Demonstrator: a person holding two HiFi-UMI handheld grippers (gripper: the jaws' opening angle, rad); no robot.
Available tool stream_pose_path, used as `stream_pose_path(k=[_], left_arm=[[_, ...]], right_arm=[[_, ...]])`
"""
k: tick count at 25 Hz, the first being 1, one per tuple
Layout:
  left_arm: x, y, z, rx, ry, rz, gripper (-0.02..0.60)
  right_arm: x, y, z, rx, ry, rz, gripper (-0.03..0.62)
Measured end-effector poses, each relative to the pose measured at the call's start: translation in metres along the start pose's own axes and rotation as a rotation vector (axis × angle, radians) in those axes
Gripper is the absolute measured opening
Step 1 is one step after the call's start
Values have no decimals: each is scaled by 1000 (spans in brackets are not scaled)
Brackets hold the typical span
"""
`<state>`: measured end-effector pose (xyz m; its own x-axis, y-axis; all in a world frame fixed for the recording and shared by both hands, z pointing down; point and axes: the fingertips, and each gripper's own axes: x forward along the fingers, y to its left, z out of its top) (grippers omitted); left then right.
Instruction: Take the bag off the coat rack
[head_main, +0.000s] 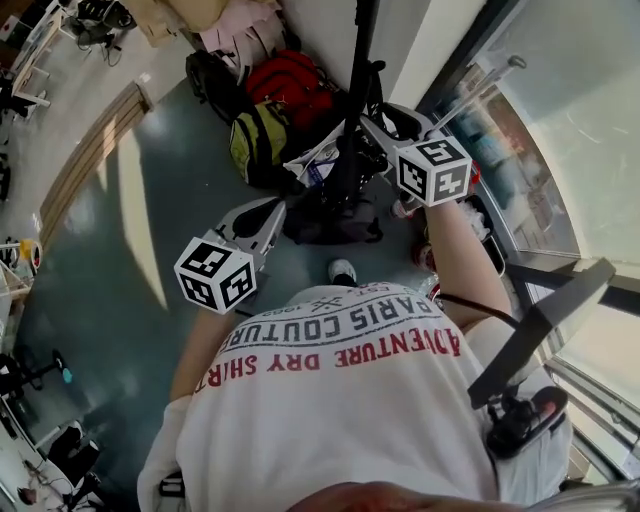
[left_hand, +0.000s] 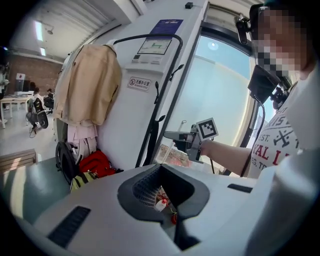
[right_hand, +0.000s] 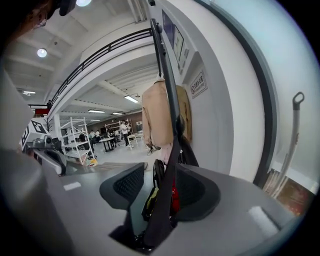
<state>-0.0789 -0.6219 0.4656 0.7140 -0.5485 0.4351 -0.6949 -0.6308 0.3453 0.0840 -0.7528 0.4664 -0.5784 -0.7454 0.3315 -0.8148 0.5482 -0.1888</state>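
The black bag (head_main: 335, 220) sits low by the foot of the coat rack (head_main: 360, 50), just past my shoe. Its black strap (right_hand: 162, 200) runs up between the jaws of my right gripper (right_hand: 160, 192), which stand apart with a gap beside the strap. In the head view my right gripper (head_main: 372, 130) reaches toward the rack pole. My left gripper (head_main: 262, 207) hovers left of the bag. Its jaws (left_hand: 167, 192) are open with nothing between them. The rack's black frame (left_hand: 160, 90) rises behind the right gripper (left_hand: 182, 137).
A beige coat (left_hand: 90, 85) hangs on the rack. A red backpack (head_main: 290, 85) and a yellow-green bag (head_main: 258, 140) lie on the floor by the wall. A glass wall (head_main: 560, 130) closes the right side. Open grey floor (head_main: 130, 260) spreads to the left.
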Motion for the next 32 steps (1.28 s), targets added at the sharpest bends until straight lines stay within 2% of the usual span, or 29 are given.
stream_pose_path(k=[5, 12, 13, 15, 19, 23, 32], left_arm=[[15, 25, 5, -31, 0, 18, 2], [26, 35, 10, -47, 4, 32, 2], [27, 38, 12, -45, 2, 38, 2], [29, 42, 17, -47, -4, 45, 2], [33, 43, 18, -54, -8, 49, 2], [34, 44, 16, -50, 3, 56, 2], [30, 43, 15, -55, -12, 57, 2]], right_arm=[[43, -19, -14, 41, 27, 17, 207], [77, -22, -39, 54, 88, 53, 205], [80, -22, -40, 53, 92, 53, 200], [84, -24, -40, 57, 93, 50, 126], [86, -32, -41, 106, 88, 47, 26], [85, -35, -39, 132, 87, 49, 15], [76, -30, -36, 91, 100, -17, 8]])
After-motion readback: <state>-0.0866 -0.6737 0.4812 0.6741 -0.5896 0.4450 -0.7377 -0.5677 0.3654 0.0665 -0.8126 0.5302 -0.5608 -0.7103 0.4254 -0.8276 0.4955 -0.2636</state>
